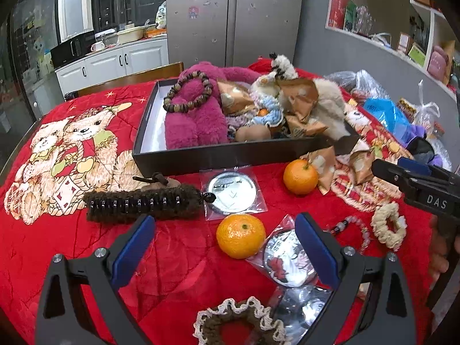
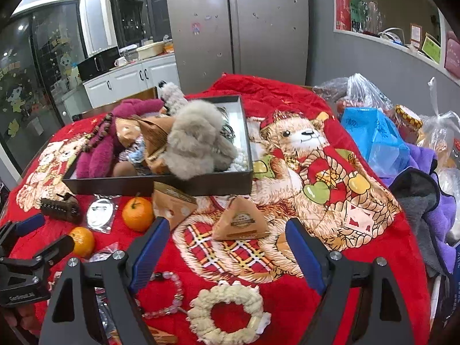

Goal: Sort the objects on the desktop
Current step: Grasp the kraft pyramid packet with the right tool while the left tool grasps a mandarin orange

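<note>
Left gripper spread wide, empty, over an orange at lower centre, a badge touching its right. Right gripper also apart, empty, above a cream scrunchie at bottom centre. Black box crammed with plush toys upper centre, on red blanket.

Right gripper hangs open over red bear blanket, cream scrunchie near below it, triangular packet just beyond, black box of plush toys far left, oranges left.
</note>
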Available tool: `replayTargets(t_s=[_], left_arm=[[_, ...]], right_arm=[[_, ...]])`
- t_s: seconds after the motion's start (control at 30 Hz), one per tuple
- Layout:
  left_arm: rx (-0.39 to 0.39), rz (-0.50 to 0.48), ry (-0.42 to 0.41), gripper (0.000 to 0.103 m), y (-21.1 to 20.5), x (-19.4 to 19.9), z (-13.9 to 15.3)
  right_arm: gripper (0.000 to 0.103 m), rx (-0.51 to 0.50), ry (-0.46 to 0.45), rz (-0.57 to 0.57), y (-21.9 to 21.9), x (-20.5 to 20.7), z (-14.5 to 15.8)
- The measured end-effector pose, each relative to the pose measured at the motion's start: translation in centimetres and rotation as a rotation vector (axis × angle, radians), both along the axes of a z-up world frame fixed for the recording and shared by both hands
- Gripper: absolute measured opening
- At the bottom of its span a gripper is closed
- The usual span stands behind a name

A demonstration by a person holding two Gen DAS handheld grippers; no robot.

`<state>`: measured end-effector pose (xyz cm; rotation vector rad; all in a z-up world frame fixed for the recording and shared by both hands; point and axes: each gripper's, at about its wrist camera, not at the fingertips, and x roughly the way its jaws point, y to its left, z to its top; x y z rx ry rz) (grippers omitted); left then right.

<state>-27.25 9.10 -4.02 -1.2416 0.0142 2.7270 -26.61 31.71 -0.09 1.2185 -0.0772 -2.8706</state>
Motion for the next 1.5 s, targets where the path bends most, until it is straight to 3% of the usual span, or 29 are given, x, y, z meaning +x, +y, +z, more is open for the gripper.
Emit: replayTargets(t_s=[0.57, 1.03, 1.27, 1.33, 1.47, 1.5], left_arm=[[-0.014, 0.003, -0.055, 0.099, -0.5, -1.3, -2.4], [0.031, 0.013, -0.100, 0.099, -1.2, -2.1, -4.0], [0.014, 0.019, -0.095, 0.099, -1.0, -2.0, -4.0], [0.006, 0.022, -0.092, 0.093, -1.0, -2.0, -4.0], [-0.049, 0.021, -0.080, 0.078, -0.3, -1.7, -4.0], [-0.049, 0.008, -0.075, 0.071, -0.1, -1.6, -3.9]], right_arm=[[0.085, 0.011, -0.122, -0.001, 1.2, -3.3, -4.6], [0.085, 0.080, -0.114, 0.001, 1.2, -4.4, -5.5], [0.085, 0.079, -0.111, -0.003, 1.1, -4.4, -5.6], [0.084, 0.081, -0.109, -0.003, 1.0, -4.3, -5.6], [0.060, 0.077, -0.095, 0.013, 1.0, -4.0, -5.4], [0.059, 0.077, -0.089, 0.016, 0.9, -3.9, -5.3]])
